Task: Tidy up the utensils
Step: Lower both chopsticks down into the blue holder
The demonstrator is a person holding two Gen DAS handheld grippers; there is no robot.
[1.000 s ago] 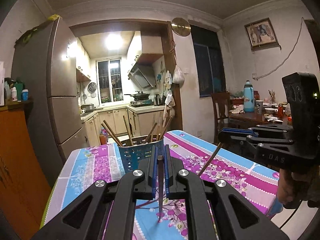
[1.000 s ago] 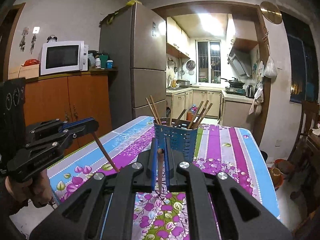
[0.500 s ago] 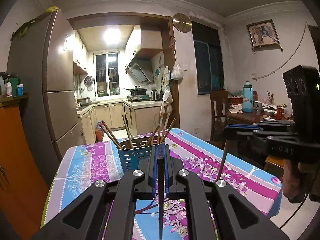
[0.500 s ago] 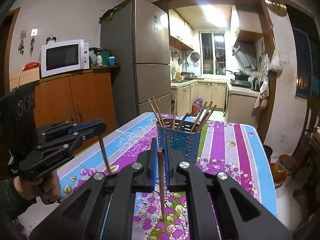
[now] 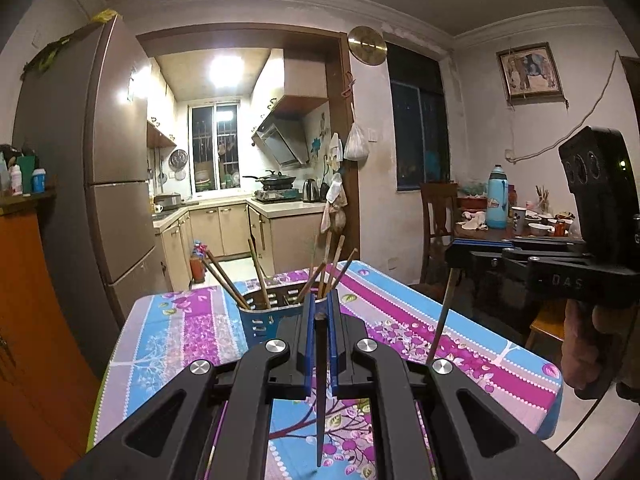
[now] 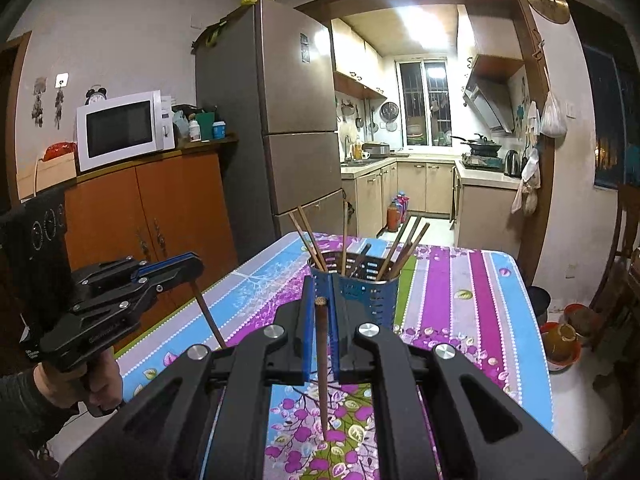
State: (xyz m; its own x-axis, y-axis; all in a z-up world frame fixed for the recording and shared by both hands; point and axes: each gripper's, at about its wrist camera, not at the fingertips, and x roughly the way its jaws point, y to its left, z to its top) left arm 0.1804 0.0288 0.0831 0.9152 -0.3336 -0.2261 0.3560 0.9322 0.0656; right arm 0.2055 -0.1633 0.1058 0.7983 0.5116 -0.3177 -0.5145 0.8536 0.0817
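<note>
A blue slotted utensil holder (image 5: 262,322) (image 6: 362,290) stands on the flowered tablecloth with several wooden chopsticks leaning in it. My left gripper (image 5: 319,312) is shut on a dark chopstick (image 5: 319,392) that hangs point down in front of the holder. It also shows in the right wrist view (image 6: 188,268) at the left, above the table's edge. My right gripper (image 6: 321,300) is shut on a brown chopstick (image 6: 322,368), also point down, just short of the holder. It shows at the right in the left wrist view (image 5: 454,250), with its chopstick (image 5: 442,318).
The table (image 6: 500,300) has a purple, blue and pink cloth. A fridge (image 6: 288,132) and an orange cabinet (image 6: 160,216) with a microwave (image 6: 120,130) stand to its left. A dining table with bottle and bowls (image 5: 520,216) and a chair (image 5: 438,220) are at the right.
Both grippers have risen and tipped; the two held chopsticks now hang closer to vertical. The holder sits lower in both views.
</note>
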